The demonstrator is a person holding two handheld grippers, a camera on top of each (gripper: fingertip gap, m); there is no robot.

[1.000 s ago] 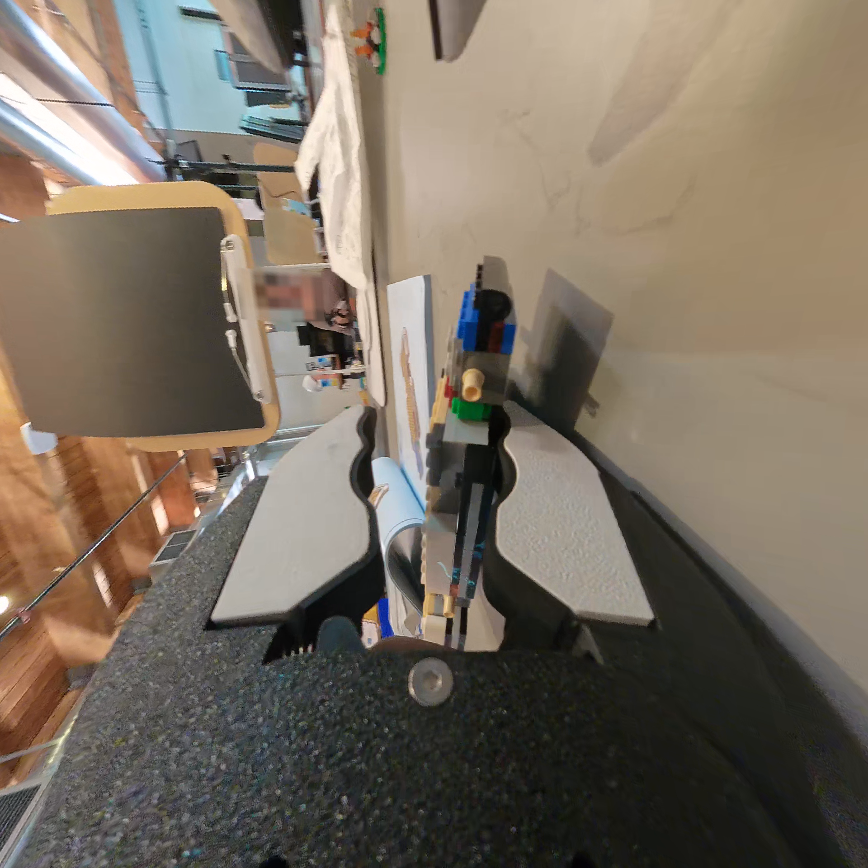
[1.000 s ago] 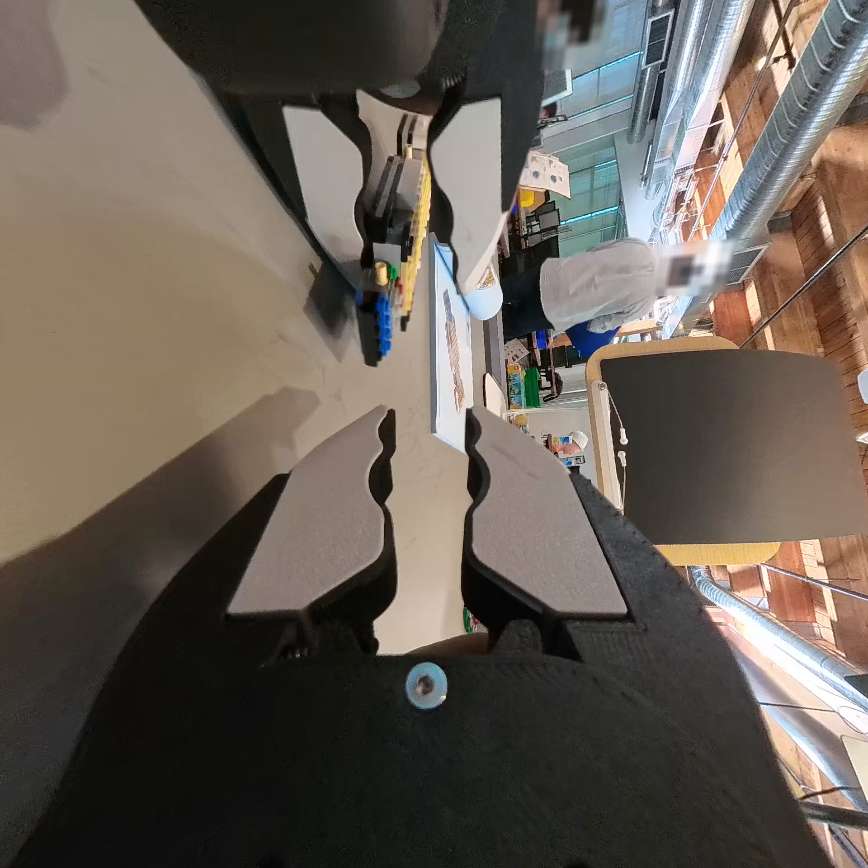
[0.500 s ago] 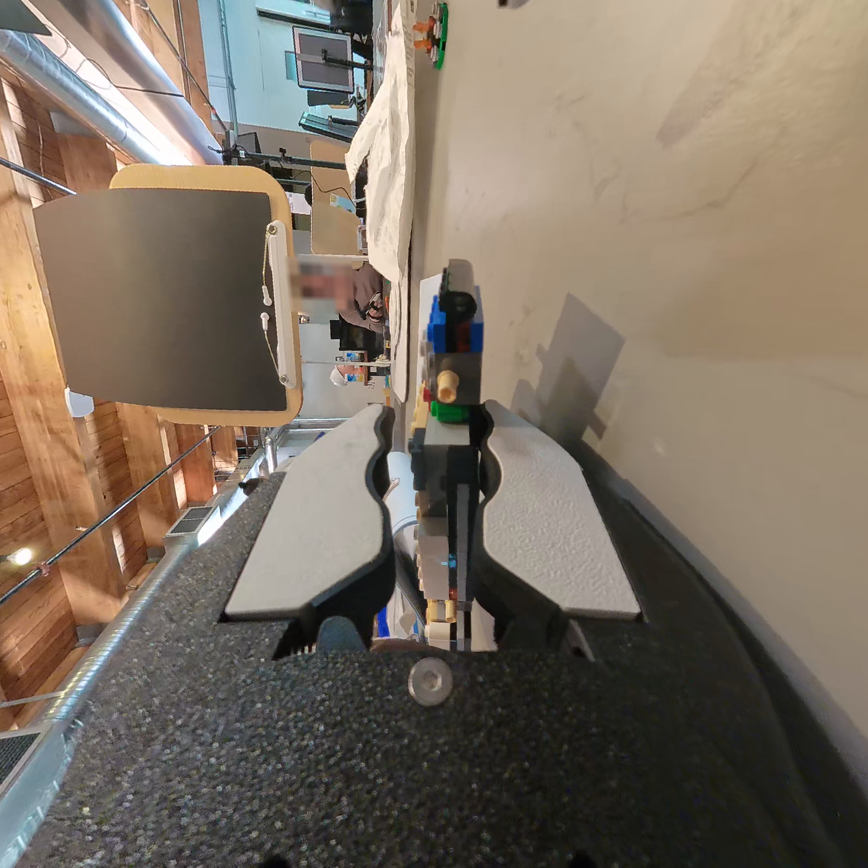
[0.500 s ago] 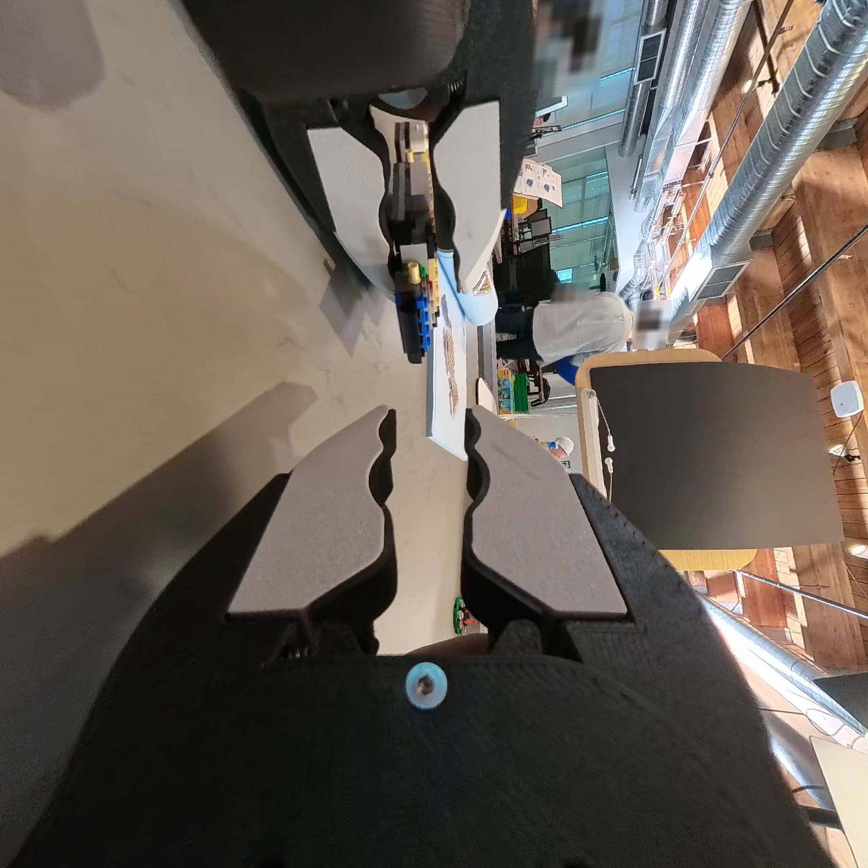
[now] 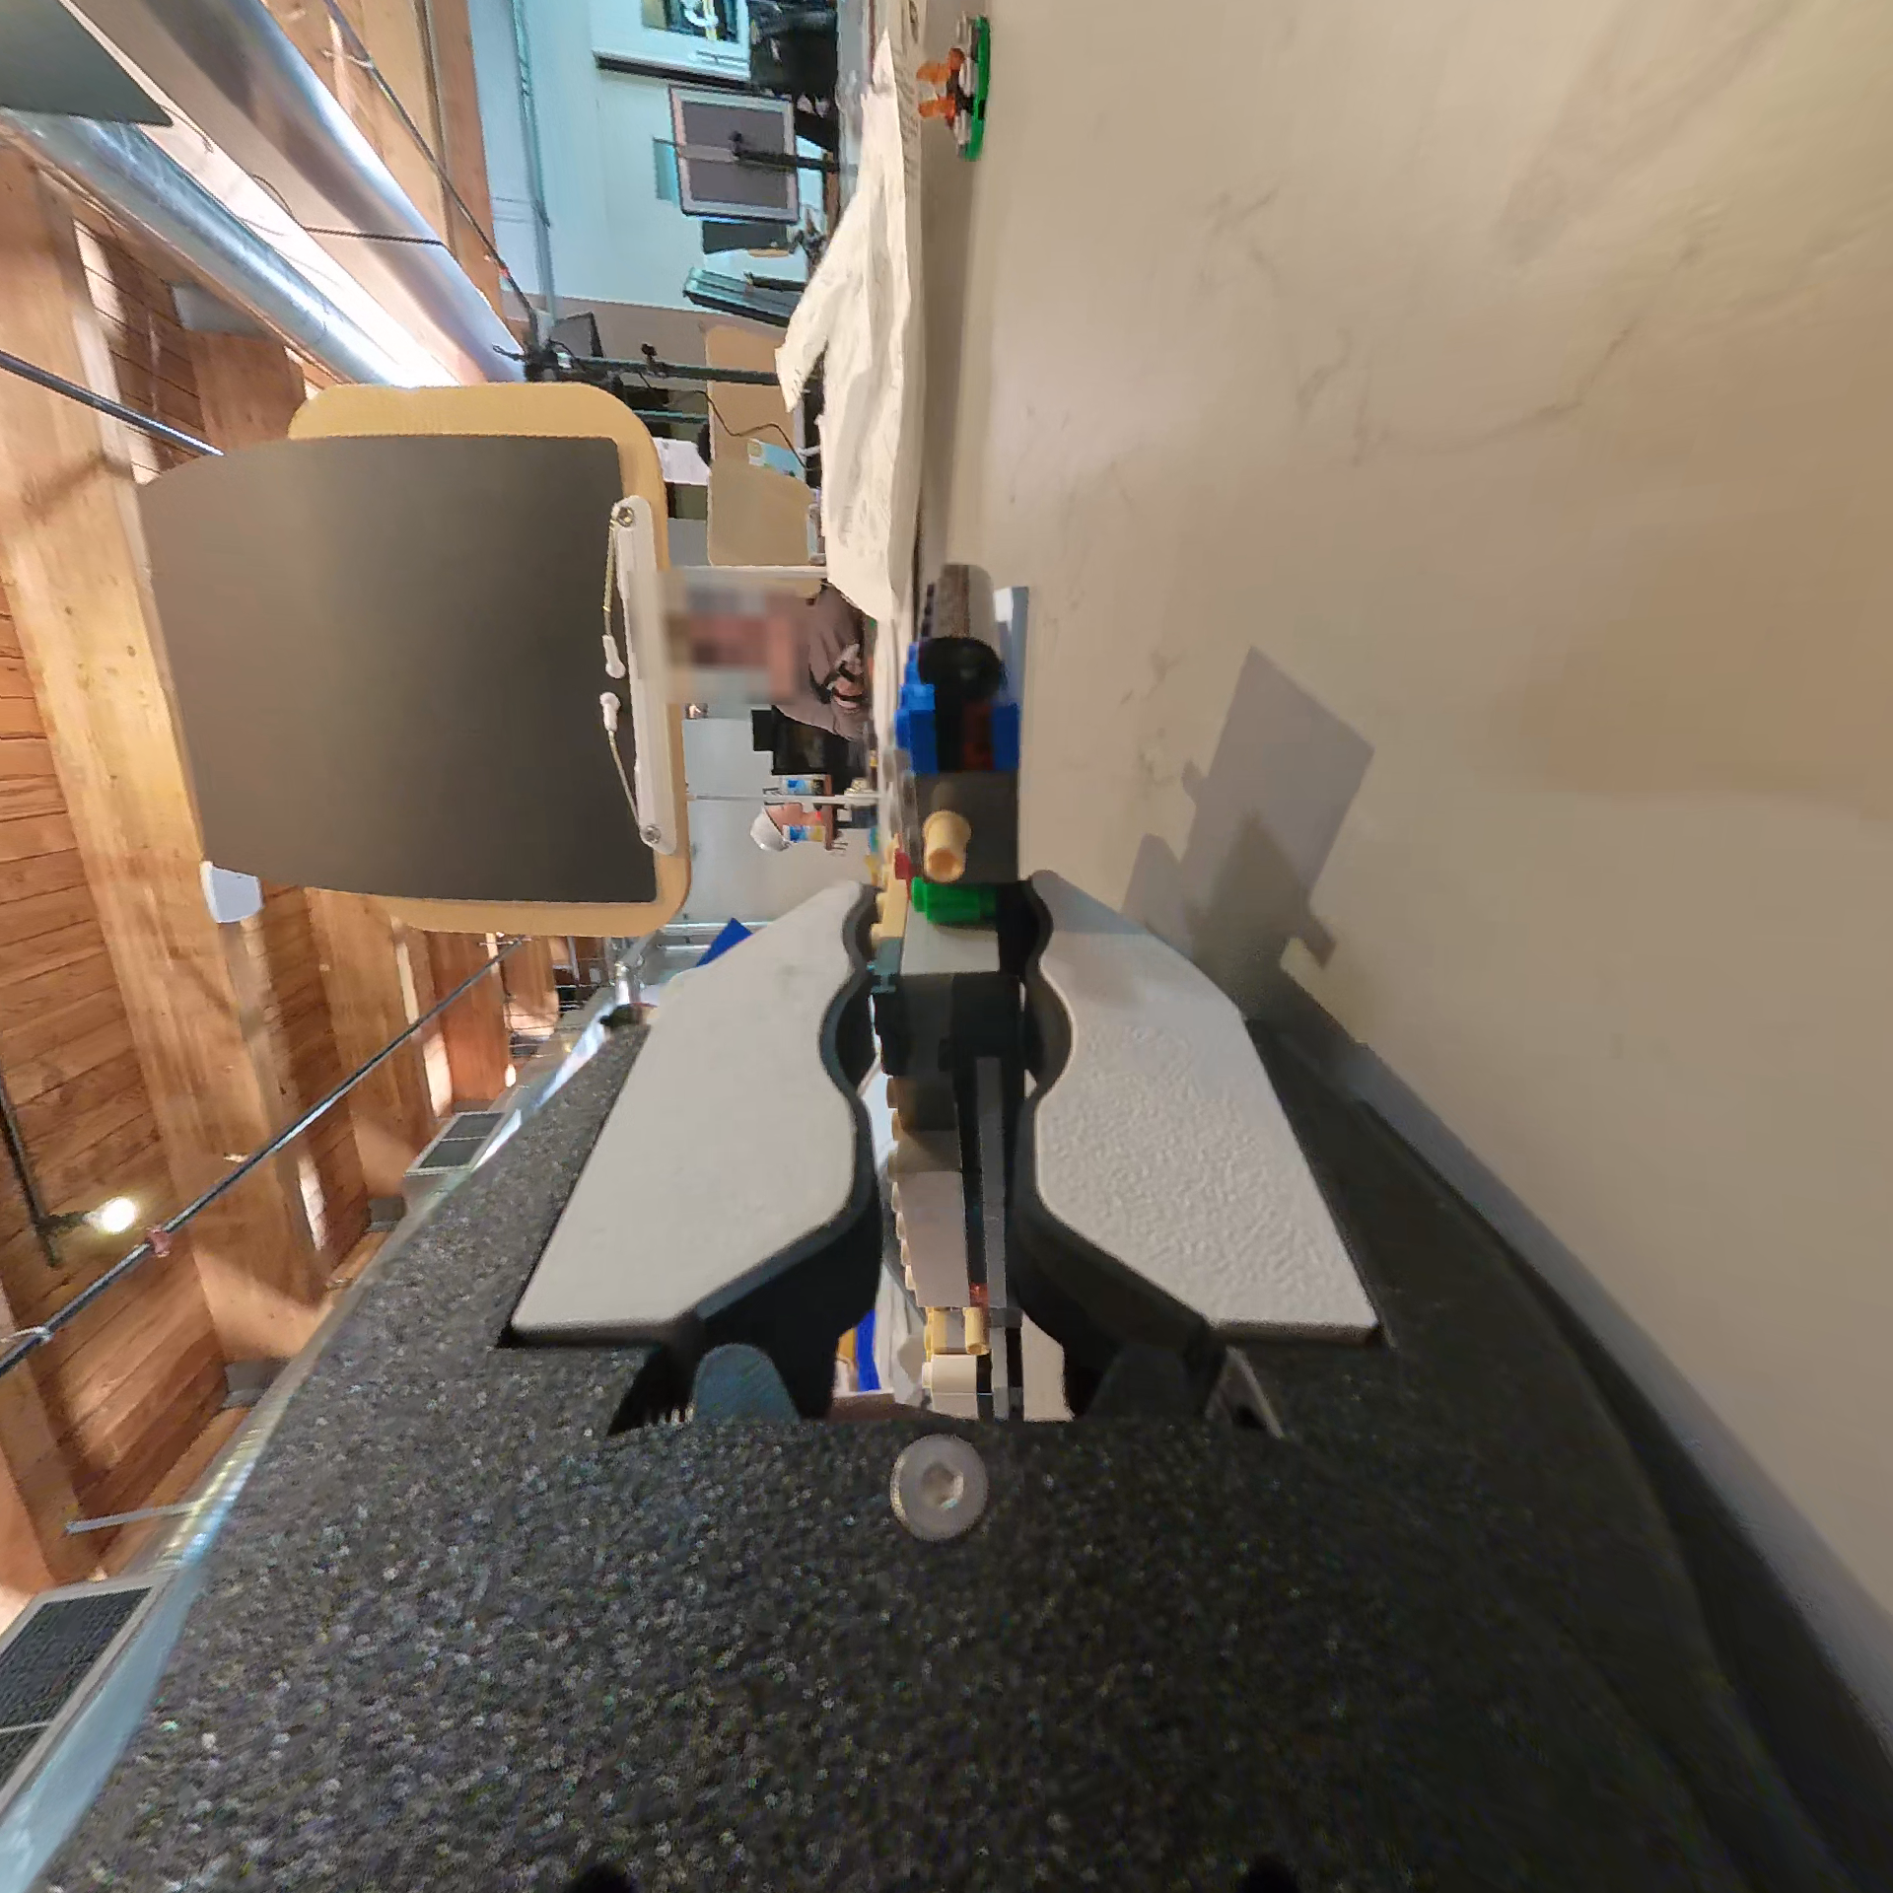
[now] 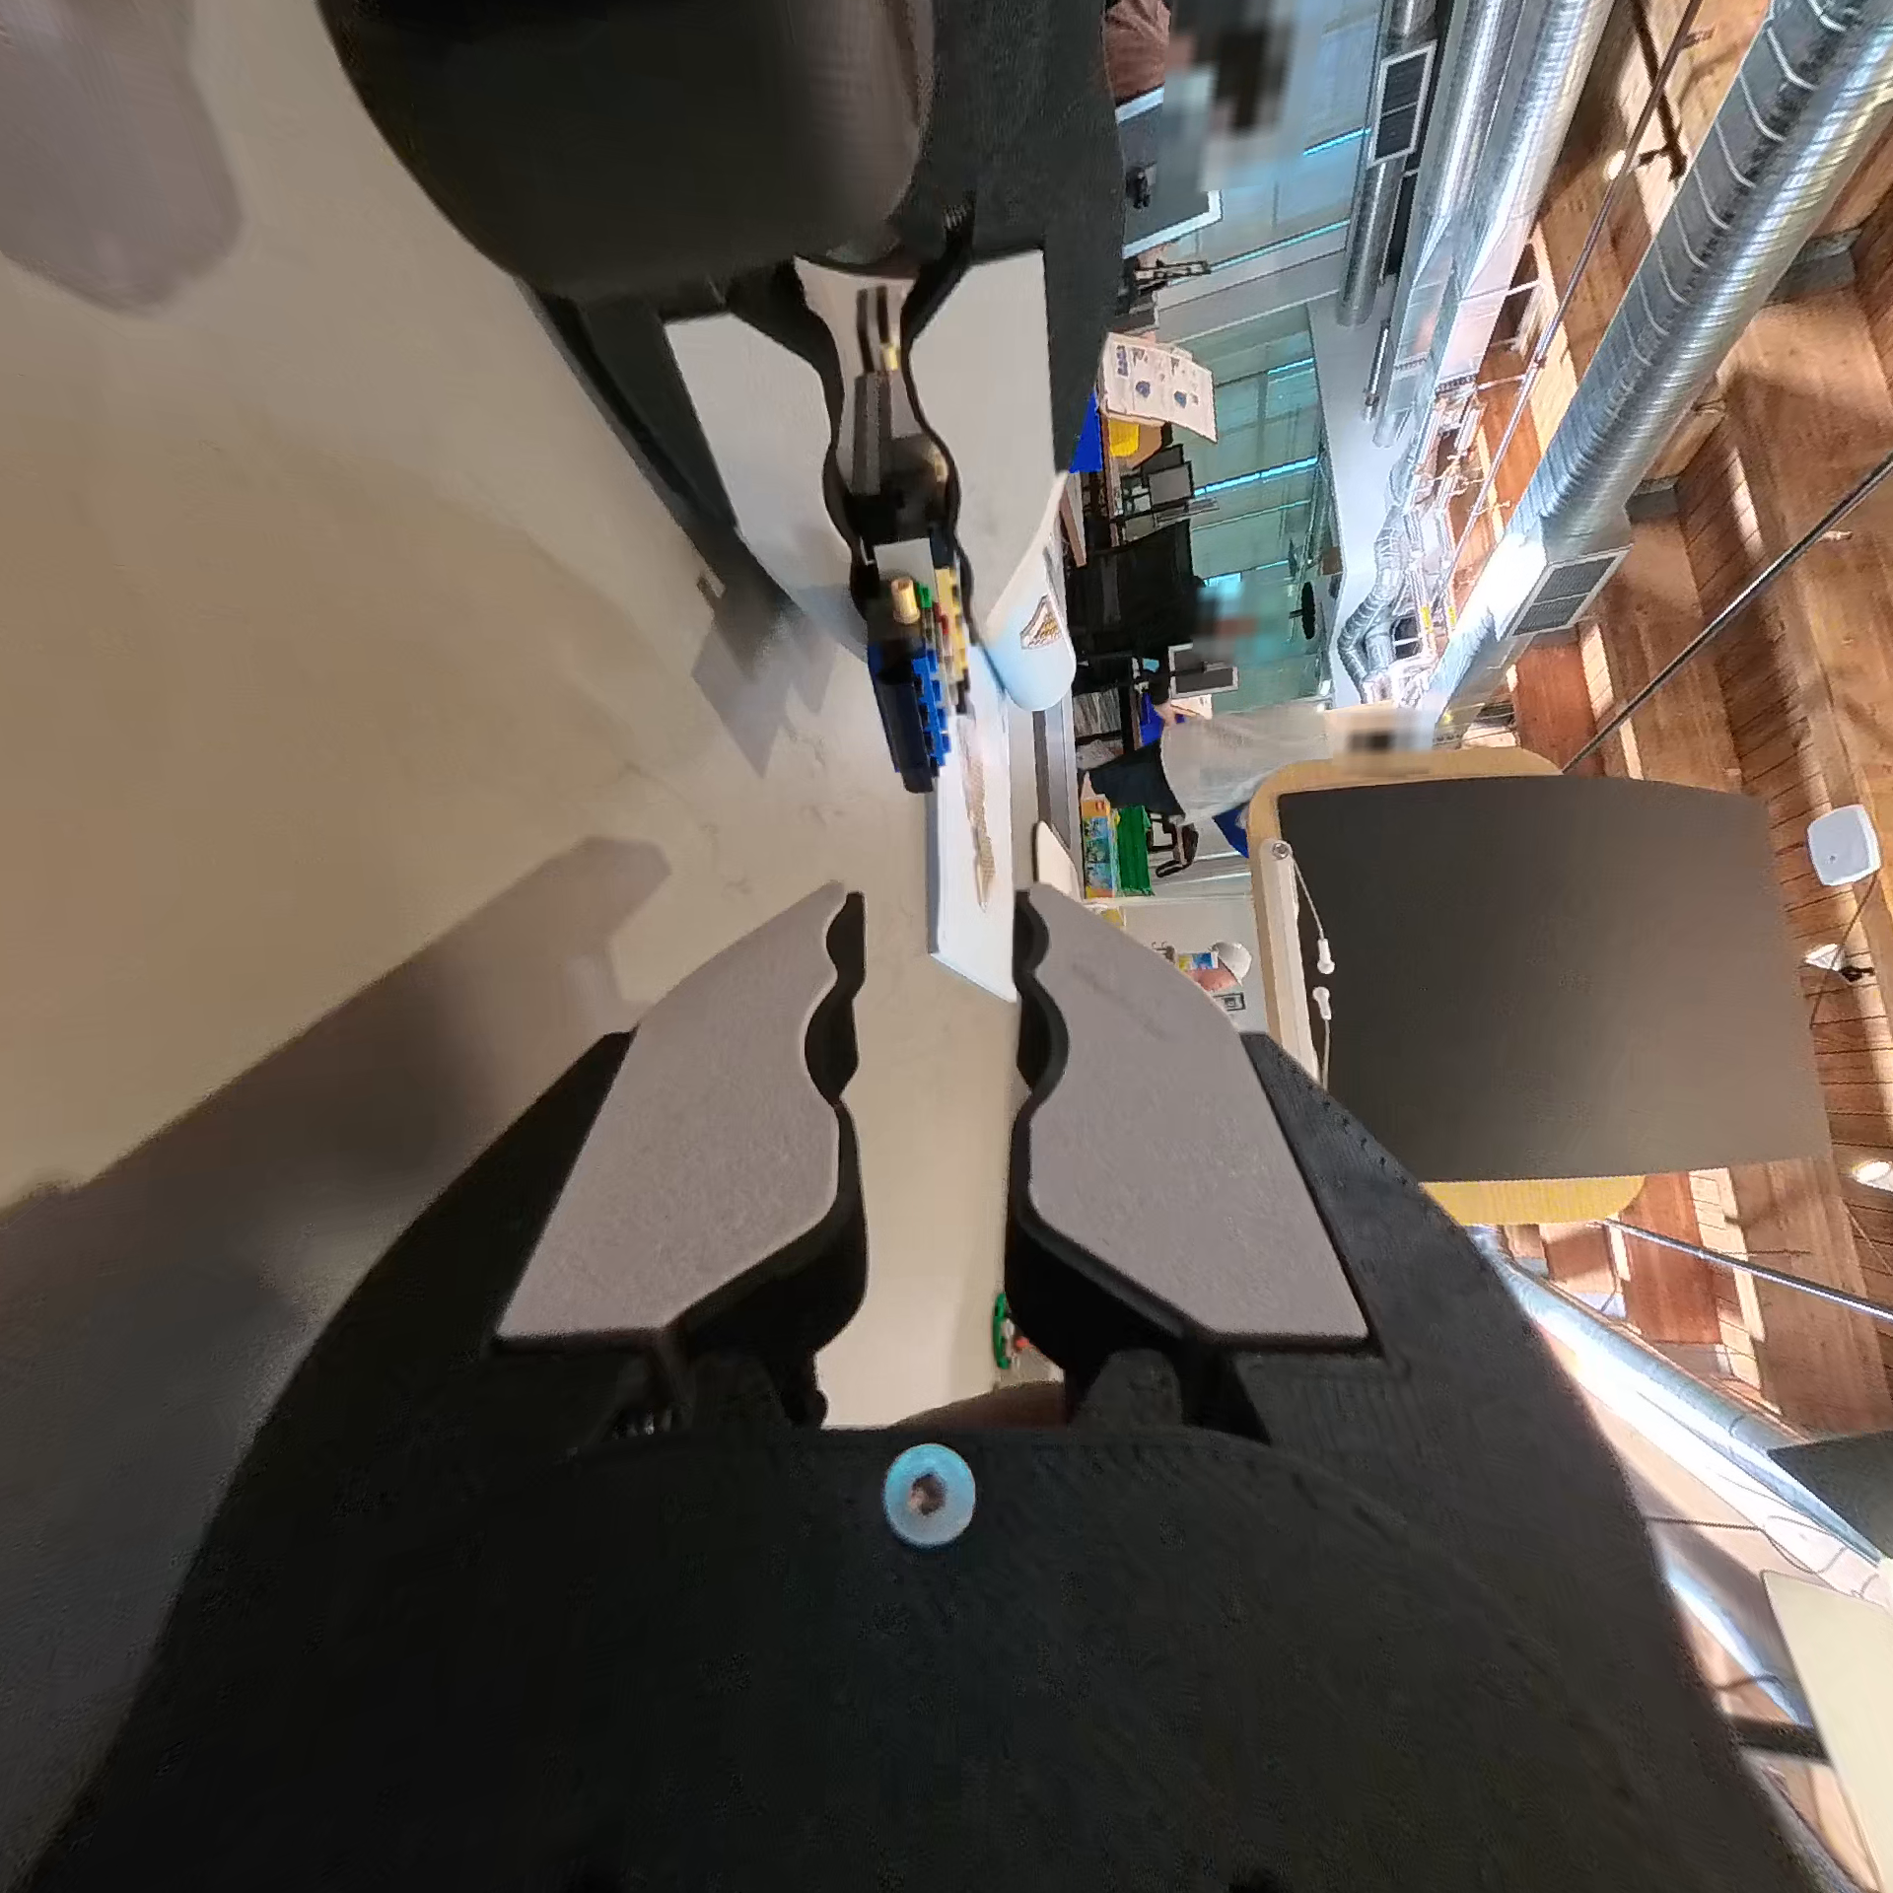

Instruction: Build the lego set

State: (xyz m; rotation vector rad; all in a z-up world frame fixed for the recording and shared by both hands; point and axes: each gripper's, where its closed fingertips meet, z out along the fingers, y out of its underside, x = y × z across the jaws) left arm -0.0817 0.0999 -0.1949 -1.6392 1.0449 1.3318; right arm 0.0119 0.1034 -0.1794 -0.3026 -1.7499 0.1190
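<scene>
Two tongs (image 5: pixel 948 922) (image 6: pixel 937 922); one brick model (image 5: pixel 958 779); one booklet (image 6: pixel 968 881).

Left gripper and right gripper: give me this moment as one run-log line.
left gripper: shut on brick model, pads pressing both sides | right gripper: open, nothing between fingers | table: white booklet beside model

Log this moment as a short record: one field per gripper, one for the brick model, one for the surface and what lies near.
left gripper: closed on the brick model, pads pressing both sides
right gripper: jaws apart, nothing between them, pointed at the left gripper
brick model: long grey and black build with blue, green and tan parts, sticking out past the fingertips
surface: beige tabletop
nearby: white booklet flat on the tabletop beside the model
</scene>
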